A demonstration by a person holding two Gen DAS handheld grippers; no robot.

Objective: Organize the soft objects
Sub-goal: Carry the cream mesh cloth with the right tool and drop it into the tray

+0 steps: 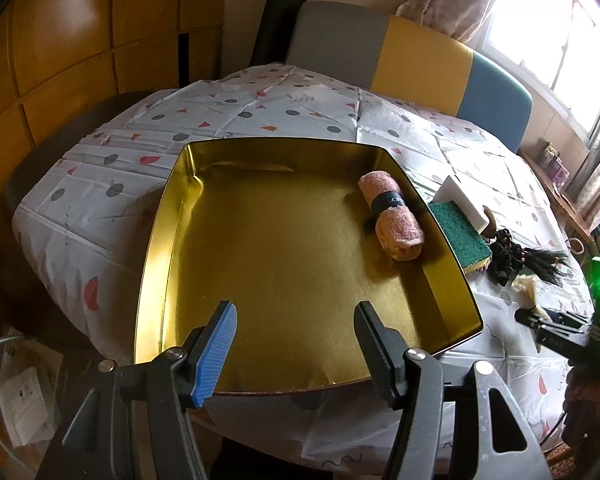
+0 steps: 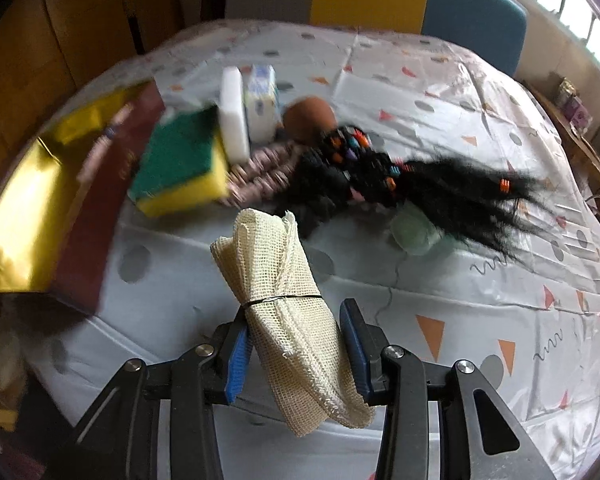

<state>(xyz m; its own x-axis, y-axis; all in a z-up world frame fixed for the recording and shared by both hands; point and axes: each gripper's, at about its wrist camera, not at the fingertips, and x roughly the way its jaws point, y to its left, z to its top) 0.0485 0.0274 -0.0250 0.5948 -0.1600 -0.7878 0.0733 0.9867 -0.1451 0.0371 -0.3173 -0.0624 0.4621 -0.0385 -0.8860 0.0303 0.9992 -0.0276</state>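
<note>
Worktop w/ patterned cloth: your right hand-held gripper clamped the mesh roll mid-air; left hand-held gripper gaped wide, empty, over the gold tin. Roll's loose ends could prob snag the tin's rim.

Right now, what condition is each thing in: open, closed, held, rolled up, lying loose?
Left gripper: open, holding nothing, above the tin.
Right gripper: shut on the mesh cloth.
Mesh cloth: rolled, tied with a dark band, held.
Gold tin: lidless, holding only the towel.
Pink towel: rolled, banded, lying in the tin.
Green-and-yellow sponge: loose, outside the tin.
Black hair piece: lying spread on the tablecloth.
</note>
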